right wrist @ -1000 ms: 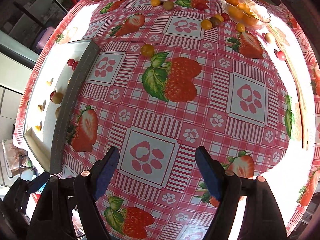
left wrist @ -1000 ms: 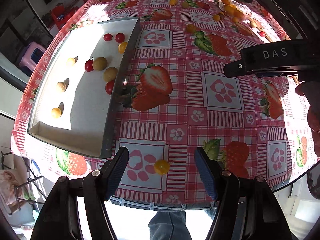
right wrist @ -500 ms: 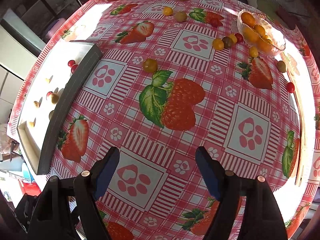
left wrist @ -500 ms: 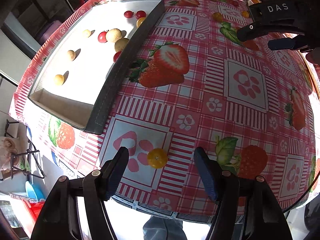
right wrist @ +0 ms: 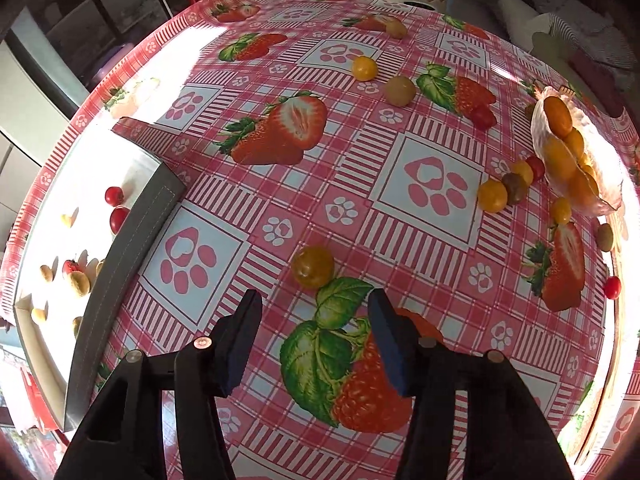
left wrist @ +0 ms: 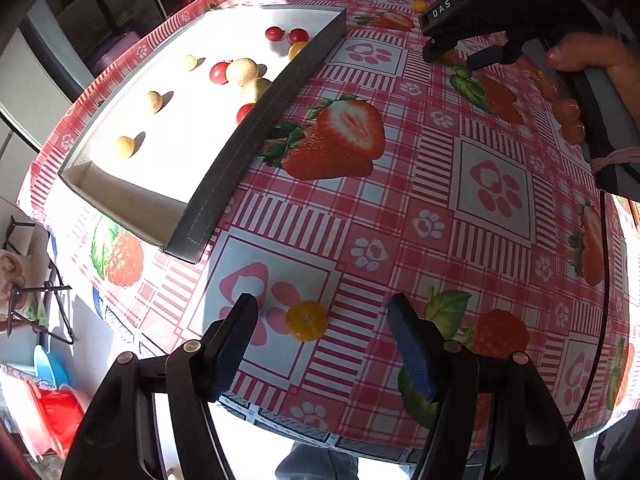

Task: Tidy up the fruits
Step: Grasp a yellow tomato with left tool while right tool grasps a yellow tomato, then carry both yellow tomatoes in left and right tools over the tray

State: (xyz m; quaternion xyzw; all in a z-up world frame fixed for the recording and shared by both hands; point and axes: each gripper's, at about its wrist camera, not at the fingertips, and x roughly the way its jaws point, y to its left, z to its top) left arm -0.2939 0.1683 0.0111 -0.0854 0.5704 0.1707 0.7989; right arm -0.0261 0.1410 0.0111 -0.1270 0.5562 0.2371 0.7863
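Tomato (left wrist: 306, 319) lies between left gripper's (left wrist: 320, 324) parted jaws.

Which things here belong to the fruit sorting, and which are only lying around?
Job: tray holding small fruits; orange fruit before the open left gripper; yellow fruit before the open right gripper; bowl of fruit.

Lying about: red bin, blue item on the floor.

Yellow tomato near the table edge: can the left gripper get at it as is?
Probably yes. The yellow tomato sits alone on the tablecloth just ahead of the left gripper, jaws open wider than it, nothing between. The tray stands well clear.
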